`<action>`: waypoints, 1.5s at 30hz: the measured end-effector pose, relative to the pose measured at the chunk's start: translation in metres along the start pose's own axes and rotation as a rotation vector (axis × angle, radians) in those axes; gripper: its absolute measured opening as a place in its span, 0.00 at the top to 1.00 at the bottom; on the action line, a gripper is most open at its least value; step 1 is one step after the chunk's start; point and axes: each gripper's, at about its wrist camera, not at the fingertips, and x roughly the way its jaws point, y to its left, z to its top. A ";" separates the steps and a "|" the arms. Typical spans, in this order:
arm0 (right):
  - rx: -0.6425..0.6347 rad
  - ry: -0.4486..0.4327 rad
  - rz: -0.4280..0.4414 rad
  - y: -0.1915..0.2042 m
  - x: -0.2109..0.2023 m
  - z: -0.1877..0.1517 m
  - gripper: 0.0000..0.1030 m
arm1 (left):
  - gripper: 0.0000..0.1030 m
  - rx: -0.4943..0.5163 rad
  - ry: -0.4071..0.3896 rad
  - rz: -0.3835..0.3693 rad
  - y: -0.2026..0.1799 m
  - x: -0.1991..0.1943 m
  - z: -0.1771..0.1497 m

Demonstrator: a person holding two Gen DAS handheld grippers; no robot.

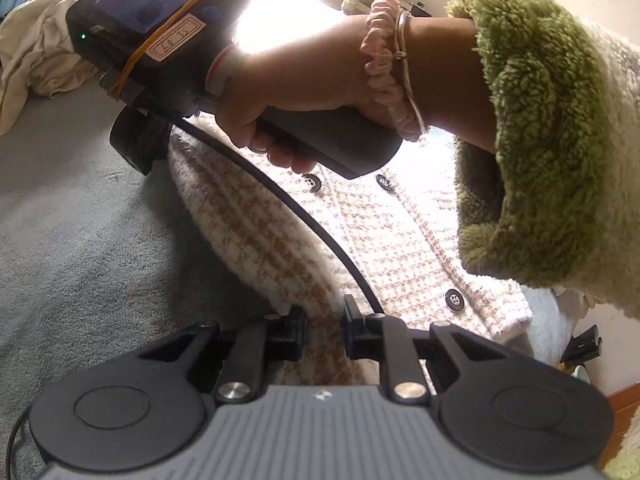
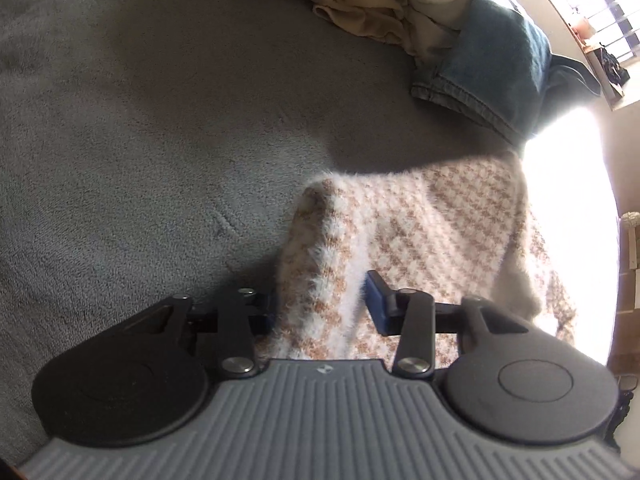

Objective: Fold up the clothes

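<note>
Lying spread on the grey blanket (image 2: pixel 140 120), the houndstooth cardigan (image 1: pixel 400 232) shows its buttoned front. Right hand-held gripper (image 2: pixel 320 304) has a raised fold of the cardigan's edge between its jaws, pads w/ a slight gap on one side, grip unclear. Left hand-held gripper (image 1: pixel 324 328) is nearly closed above the cardigan's edge; can't tell if fabric's pinched. Jeans (image 2: pixel 492 76) & a cream clothes pile (image 2: pixel 360 8) sit beyond the cardigan.

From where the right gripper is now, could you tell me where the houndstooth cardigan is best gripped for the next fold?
Grip the raised fold of the houndstooth cardigan that already stands between the right gripper fingers, coming from above. That ridge lifts off the grey blanket, so the pads can likely close across it without digging underneath. The flat buttoned front offers no such edge.
</note>
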 end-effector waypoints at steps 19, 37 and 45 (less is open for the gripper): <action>0.601 -0.227 0.139 -0.136 -0.058 -0.091 0.87 | 0.82 0.236 -0.015 -0.059 -0.078 0.019 0.049; 0.946 -0.291 0.242 -0.230 -0.047 -0.208 0.87 | 0.81 0.419 0.083 -0.127 -0.157 0.100 0.077; 1.067 -0.292 0.311 -0.262 -0.024 -0.263 0.87 | 0.81 0.450 0.135 -0.170 -0.175 0.116 0.096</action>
